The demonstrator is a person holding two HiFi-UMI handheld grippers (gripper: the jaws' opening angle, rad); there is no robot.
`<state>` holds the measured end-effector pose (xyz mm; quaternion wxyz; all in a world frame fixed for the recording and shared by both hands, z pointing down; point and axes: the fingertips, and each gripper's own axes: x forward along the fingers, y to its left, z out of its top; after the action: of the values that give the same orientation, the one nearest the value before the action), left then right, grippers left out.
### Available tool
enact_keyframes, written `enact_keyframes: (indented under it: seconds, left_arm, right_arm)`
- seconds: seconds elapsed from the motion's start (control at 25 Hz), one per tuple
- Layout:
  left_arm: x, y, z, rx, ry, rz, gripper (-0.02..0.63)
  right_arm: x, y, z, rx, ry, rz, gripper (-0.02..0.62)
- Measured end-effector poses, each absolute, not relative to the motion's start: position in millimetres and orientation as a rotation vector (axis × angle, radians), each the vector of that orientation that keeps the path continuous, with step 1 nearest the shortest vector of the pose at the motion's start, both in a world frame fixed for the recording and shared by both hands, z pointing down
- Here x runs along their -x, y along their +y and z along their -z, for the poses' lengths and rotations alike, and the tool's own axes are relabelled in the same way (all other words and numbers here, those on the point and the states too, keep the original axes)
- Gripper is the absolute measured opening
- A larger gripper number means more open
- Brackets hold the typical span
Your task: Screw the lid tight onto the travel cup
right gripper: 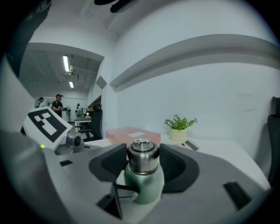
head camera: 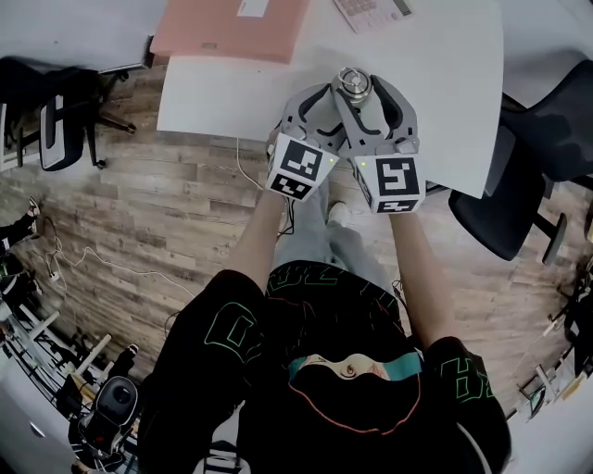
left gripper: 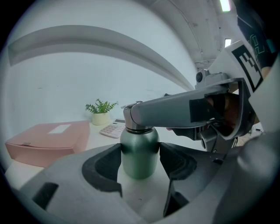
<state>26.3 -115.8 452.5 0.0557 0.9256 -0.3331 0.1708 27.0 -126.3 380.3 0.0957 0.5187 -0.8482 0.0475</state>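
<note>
A green travel cup with a steel lid (head camera: 353,83) stands near the front edge of the white table (head camera: 445,83). My left gripper (head camera: 326,109) is shut on the cup's green body (left gripper: 139,153), with a dark pad pressed against each side. My right gripper (head camera: 369,104) reaches in at lid height. Its pads close on both sides of the steel lid (right gripper: 142,155), above the green body (right gripper: 144,186). In the left gripper view one grey arm of the right gripper (left gripper: 175,109) crosses in front of the lid and hides most of it. The cup is upright.
A pink flat box (head camera: 232,28) and a calculator (head camera: 371,11) lie at the back of the table, with a small potted plant (left gripper: 100,113) near the wall. Black office chairs stand to the right (head camera: 519,176) and the left (head camera: 56,111). People (right gripper: 57,104) stand far off.
</note>
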Motion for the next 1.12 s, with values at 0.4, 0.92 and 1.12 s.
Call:
enact_keyframes:
  seconds: [0.4, 0.92, 1.12]
  left_arm:
    - [-30, -114, -452, -2.817, -0.982, -0.533, 0.284]
    - [-27, -111, -459, -2.834, -0.878, -0.573, 0.281]
    - [-26, -111, -459, -2.84, -0.857, -0.576, 0.281]
  right_arm:
    - [-29, -121, -365, -1.085, -2.641, -0.017, 0.275]
    - [-22, -124, -374, -0.467, -2.762, -0.089, 0.275]
    - [-21, -124, -376, -0.405, -2.766, -0.101, 0.238]
